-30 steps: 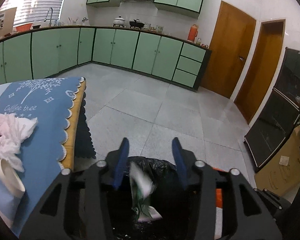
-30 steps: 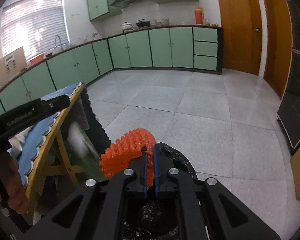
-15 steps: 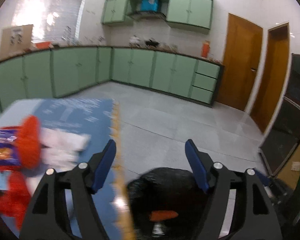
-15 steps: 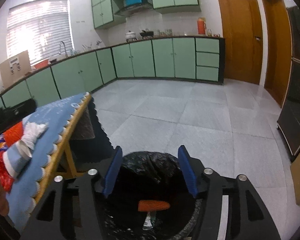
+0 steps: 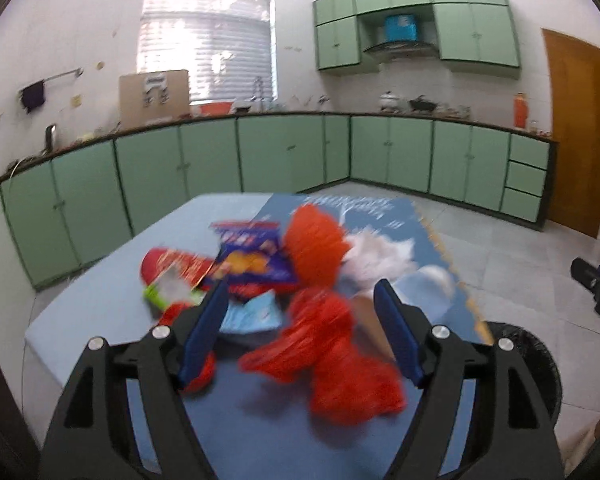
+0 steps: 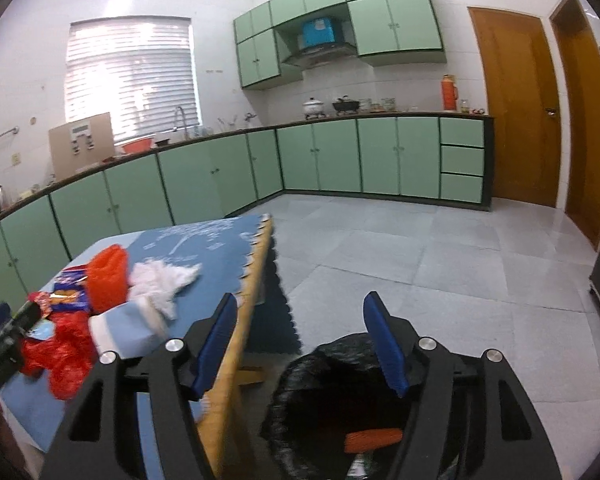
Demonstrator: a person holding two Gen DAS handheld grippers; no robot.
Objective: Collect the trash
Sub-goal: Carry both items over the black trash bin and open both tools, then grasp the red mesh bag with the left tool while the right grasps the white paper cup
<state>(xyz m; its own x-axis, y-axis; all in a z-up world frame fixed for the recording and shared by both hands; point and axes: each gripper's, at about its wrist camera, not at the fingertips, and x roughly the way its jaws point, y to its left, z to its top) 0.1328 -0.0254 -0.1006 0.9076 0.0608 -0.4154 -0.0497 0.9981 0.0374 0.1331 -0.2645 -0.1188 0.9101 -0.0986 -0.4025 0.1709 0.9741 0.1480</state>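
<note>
While both sets of jaws stand wide and empty, left gripper (image 5: 302,322) frames a red plastic bag (image 5: 332,356) at lower centre amid blurred trash on the blue tablecloth (image 5: 236,420); right gripper (image 6: 300,344) sits over the black-lined bin (image 6: 324,404), lower right, orange piece (image 6: 374,440) inside.

Trash pile (image 5: 284,280) lies on table (image 5: 100,312): wrappers (image 5: 248,260) at left, tissue (image 6: 160,276) at right, cup (image 6: 124,330) before tissue. Bin (image 6: 340,384) stands on floor (image 6: 440,280) just right of table edge (a scrap (image 6: 374,438) lies inside). Cabinets (image 6: 320,156) run behind, doors (image 6: 516,108) far right.
</note>
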